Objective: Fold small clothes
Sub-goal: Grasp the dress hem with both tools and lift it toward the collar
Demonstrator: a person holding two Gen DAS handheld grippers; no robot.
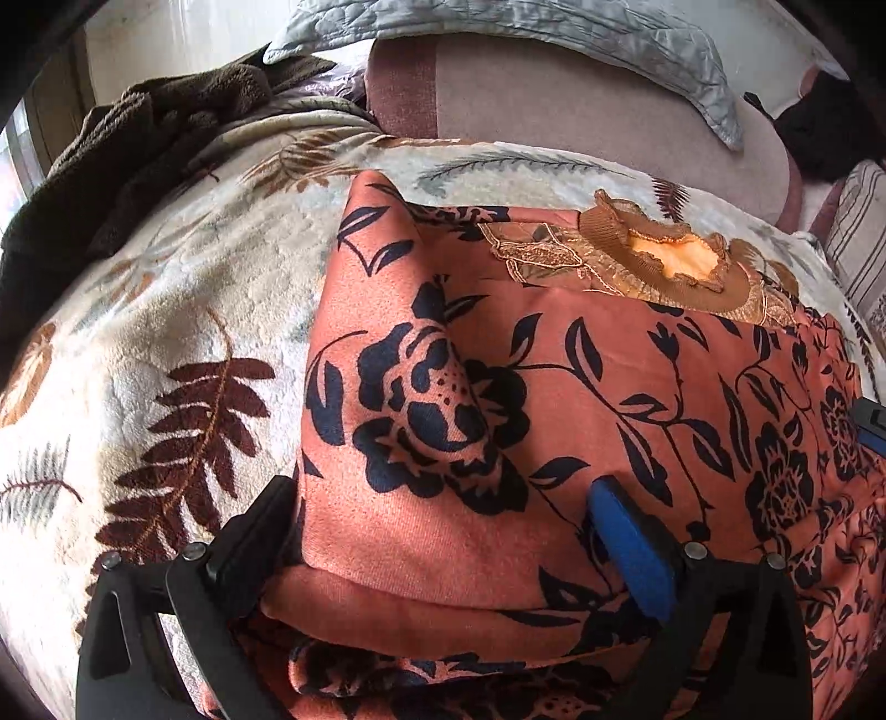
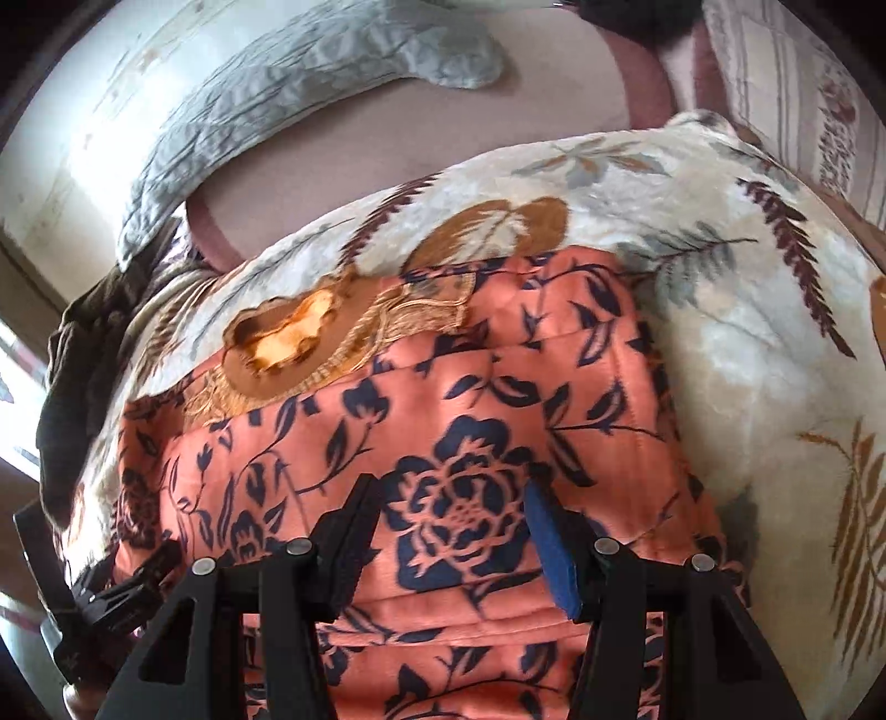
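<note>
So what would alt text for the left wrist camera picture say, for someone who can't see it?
A folded orange garment with dark blue flowers and a ruffled tan collar lies on a cream leaf-print blanket. The left gripper hangs over its near edge, fingers spread wide and gripping nothing. A grey pillow lies behind.

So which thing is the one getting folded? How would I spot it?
Look at the cream blanket with brown leaves. On it lies the orange garment printed with big dark flowers. Only it has a frilly golden-brown collar, unlike the fuzzy brown cloth beside it.
</note>
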